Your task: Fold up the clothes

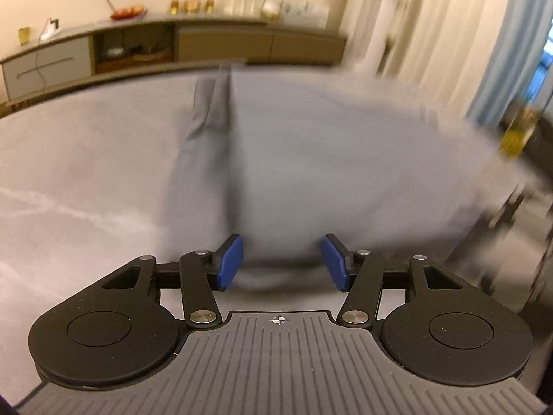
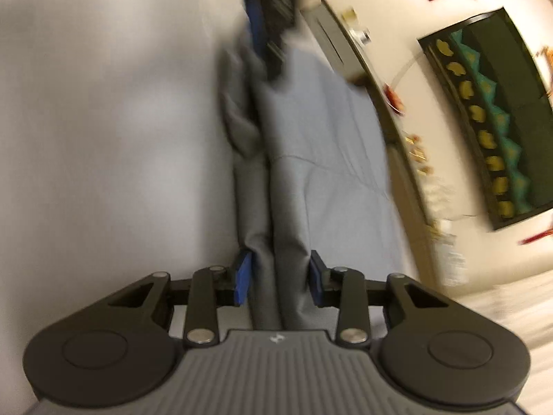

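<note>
Your left gripper point(image 1: 281, 263) and right gripper point(image 2: 280, 276) both stand parted around gray cloth point(image 1: 293, 159), neither pinching it. It lies on the gray desk point(image 1: 69, 159), one edge doubled over; blur hides whether you're gathering or letting go.

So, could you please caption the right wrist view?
Right hand-held gripper open around bunched grey garment on the pale table.

The grey garment point(image 1: 311, 159) looked like soft matt cloth, the table point(image 1: 69, 173) smooth grey, the blue pads point(image 1: 230, 263) matt plastic.
</note>
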Tool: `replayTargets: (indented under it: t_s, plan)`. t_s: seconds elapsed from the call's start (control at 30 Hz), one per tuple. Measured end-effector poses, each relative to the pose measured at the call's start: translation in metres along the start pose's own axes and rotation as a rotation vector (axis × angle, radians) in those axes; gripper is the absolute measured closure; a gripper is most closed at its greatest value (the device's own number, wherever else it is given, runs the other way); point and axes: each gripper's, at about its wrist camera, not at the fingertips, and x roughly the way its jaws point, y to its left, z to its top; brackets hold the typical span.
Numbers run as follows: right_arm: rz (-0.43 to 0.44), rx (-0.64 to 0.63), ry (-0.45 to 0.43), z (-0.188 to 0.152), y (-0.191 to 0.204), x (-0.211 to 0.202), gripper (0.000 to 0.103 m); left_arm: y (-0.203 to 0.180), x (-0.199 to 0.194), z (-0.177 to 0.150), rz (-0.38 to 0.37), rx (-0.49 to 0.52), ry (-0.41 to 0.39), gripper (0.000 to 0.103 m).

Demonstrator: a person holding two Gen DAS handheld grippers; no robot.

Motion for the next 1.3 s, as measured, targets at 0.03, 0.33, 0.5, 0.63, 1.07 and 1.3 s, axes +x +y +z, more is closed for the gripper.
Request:
replayTargets:
  t_s: [0.03,0.33,0.5,0.63,1.07,1.3]
  plan:
    - [-0.021,-0.003,0.014,-0.013,-0.005,0.009,0.070,-0.004,0.006,-0.003,0.004,0.022,0.007,0.069]
    - [0.087,0.324,0.022,-0.060,-0.053,-0.003,0.059,-0.003,-0.019,-0.002,0.014,0.107,-0.026,0.061]
    - [0.067,0.320,0.071,-0.071,-0.048,0.009,0.088,-0.018,-0.012,-0.008,0.004,0.208,0.006,0.061]
    - [0.064,0.303,0.145,-0.083,-0.048,0.023,0.102,-0.003,-0.010,-0.011,0.049,0.183,0.041,0.064]
    - [0.284,0.999,-0.193,-0.060,-0.137,-0.022,0.074,0.020,-0.077,0.069,-0.181,-0.056,-0.230,0.054]
    - [0.394,0.896,-0.092,-0.048,-0.091,0.014,0.076,-0.022,0.021,0.025,-0.051,0.089,0.051,0.054]
